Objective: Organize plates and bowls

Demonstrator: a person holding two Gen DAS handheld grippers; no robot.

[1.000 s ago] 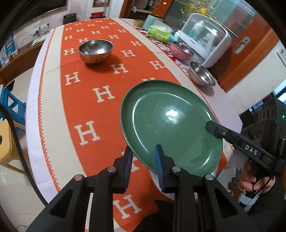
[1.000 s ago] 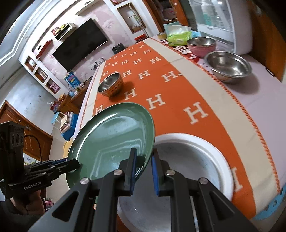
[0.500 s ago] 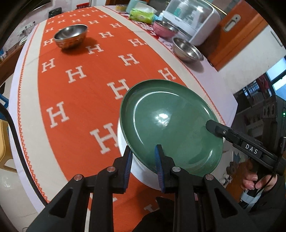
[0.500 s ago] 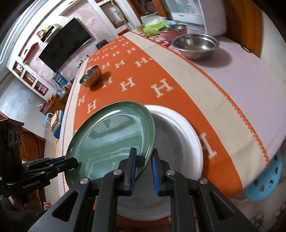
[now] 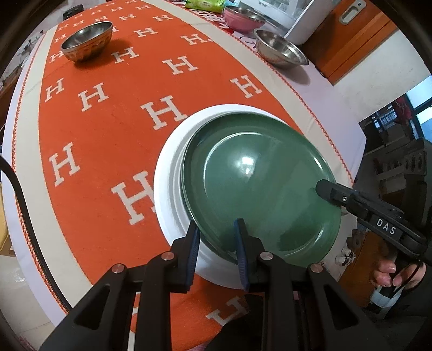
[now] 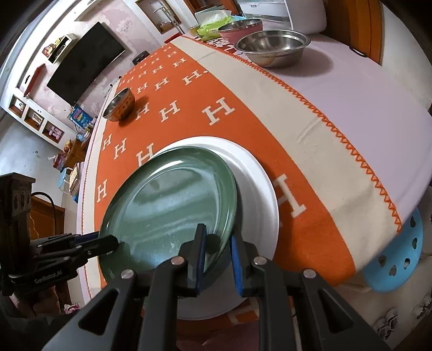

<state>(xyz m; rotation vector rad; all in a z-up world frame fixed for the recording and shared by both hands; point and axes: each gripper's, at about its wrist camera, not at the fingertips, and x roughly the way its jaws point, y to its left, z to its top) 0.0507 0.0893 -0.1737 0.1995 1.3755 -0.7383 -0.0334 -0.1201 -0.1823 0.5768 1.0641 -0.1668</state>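
Note:
A green plate (image 5: pixel 256 183) (image 6: pixel 167 199) is held by its rim from two sides, tilted, low over a larger white plate (image 5: pixel 170 167) (image 6: pixel 259 183) on the orange cloth. Its far edge sits inside the white plate; I cannot tell whether they touch. My left gripper (image 5: pixel 216 226) is shut on the near rim and shows as a black tip (image 6: pixel 108 240) in the right wrist view. My right gripper (image 6: pixel 217 235) clamps the opposite rim, its jaws beginning to open with the rim still between them; its tip (image 5: pixel 324 189) shows in the left wrist view.
A small steel bowl (image 5: pixel 86 40) (image 6: pixel 120 104) stands far back on the cloth. A wide steel bowl (image 5: pixel 278 48) (image 6: pixel 272 46) and a pink bowl (image 5: pixel 243 19) sit near a white appliance. A blue stool (image 6: pixel 397 259) stands beside the table edge.
Both grippers carried the green plate across and down, from above the bare cloth to over the white plate, where it now hangs much lower.

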